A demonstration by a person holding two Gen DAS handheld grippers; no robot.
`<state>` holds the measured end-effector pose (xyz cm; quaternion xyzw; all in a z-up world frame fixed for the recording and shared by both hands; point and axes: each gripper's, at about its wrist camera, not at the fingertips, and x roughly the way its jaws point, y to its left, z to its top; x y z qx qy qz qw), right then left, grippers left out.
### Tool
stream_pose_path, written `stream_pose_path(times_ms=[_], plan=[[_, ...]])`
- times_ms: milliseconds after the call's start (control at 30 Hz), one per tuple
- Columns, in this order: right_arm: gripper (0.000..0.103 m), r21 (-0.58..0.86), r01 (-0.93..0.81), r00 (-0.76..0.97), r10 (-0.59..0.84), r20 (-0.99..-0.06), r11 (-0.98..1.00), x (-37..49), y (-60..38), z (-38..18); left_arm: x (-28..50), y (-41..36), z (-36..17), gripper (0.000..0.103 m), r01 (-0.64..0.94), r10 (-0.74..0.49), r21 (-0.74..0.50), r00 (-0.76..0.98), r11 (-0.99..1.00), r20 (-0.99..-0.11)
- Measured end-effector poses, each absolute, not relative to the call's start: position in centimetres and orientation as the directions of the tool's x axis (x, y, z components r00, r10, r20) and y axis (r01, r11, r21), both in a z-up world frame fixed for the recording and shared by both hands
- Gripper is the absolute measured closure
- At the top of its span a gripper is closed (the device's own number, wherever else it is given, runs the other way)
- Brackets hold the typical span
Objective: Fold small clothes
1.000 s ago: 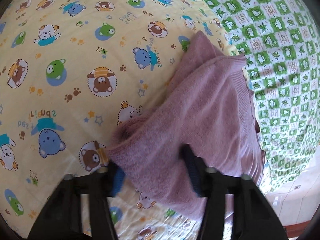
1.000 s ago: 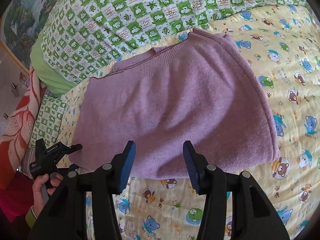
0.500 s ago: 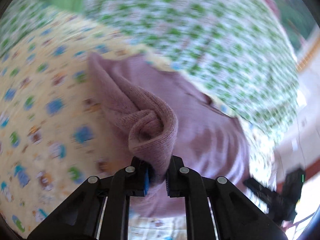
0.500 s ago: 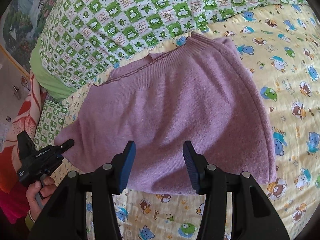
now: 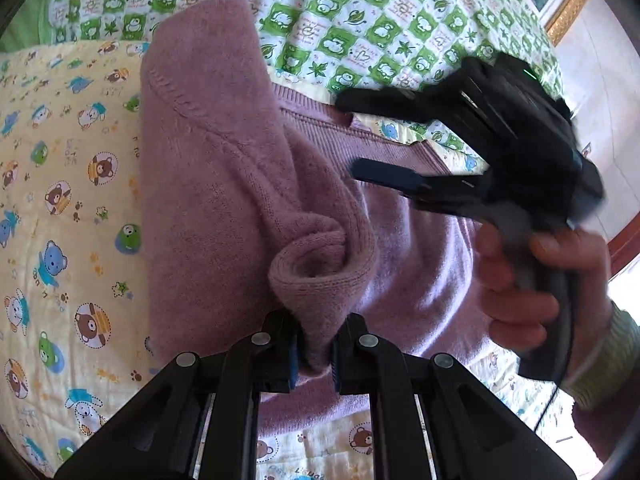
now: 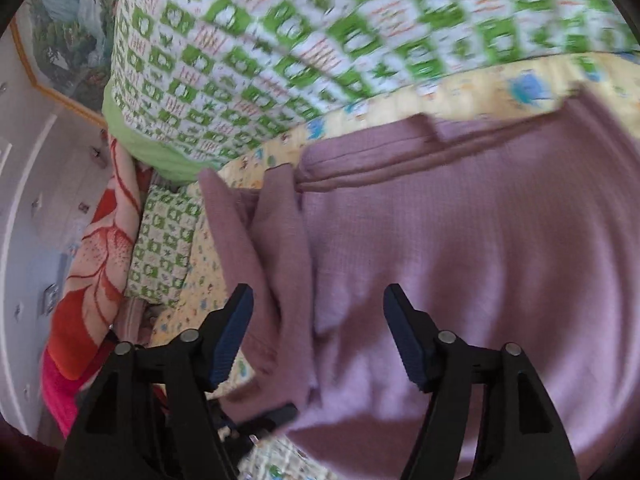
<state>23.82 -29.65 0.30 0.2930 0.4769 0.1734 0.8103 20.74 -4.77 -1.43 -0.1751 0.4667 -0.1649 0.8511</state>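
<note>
The left gripper (image 5: 314, 350) is clenched on a bunched edge of the mauve sweater (image 5: 224, 184); the knit rolls up into a loop just ahead of its fingertips, and the pinched fabric fills the narrow gap between the two pads. From that pinch a lifted fold of the sweater runs forward and to the left of the gripper, lying over the rest of the garment, which spreads flat ahead and to the right. Under the sweater is the yellow sheet (image 5: 68, 208) printed with bears, to the gripper's left and below it. Farther ahead lies the green quilt (image 5: 360, 12).

The right gripper (image 6: 318, 328) stands released, its jaws having just been opening wide, with nothing pressed between them. It shows in the left wrist view (image 5: 384, 136) too, to the right of the clenched gripper and ahead of it, hovering over the sweater's ribbed edge, held by a hand (image 5: 524, 280) with a pale green cuff. In its own view the sweater (image 6: 460, 248) lies directly ahead and to its right, blurred, and a long fold of the knit runs from the gap between its fingers away toward the quilt (image 6: 280, 40). Left of this gripper is an orange floral cloth (image 6: 92, 272), beside a small green checked pillow (image 6: 166, 244)
</note>
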Motion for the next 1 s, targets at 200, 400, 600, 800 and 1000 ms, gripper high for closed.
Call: stream_pose_path(times_ms=[200,400,600,800,1000], plan=[[0.023,0.706,-0.077,0.348,0.682,-0.643,0.704,29.6,-25.2,-2.2,20.9,-4.5,-1.8,0.093,0.111,-0.454,-0.466,0.501,0.878,-0.737],[0.034,0.701,-0.127,0.308,0.7,-0.644,0.702,33.5,-21.9,-2.3,21.1,-4.3,-2.2,0.093,0.12,-0.452,-0.457,0.493,0.881,-0.743],[0.086,0.69,-0.032,0.333,0.659,-0.674,0.723,33.9,-22.3,-2.8,20.6,-3.9,-1.5,0.093,0.144,-0.467,-0.459,0.489,0.876,-0.737],[0.088,0.674,0.004,0.469,0.593,-0.654,0.739,29.9,-25.1,0.7,19.1,-4.6,-0.8,0.093,0.189,-0.532,-0.508,0.466,0.84,-0.707],[0.088,0.6,0.043,0.547,0.484,-0.683,0.799,26.1,-30.7,4.4,19.2,-9.8,0.9,0.093,0.274,-0.598,-0.534,0.443,0.8,-0.668]])
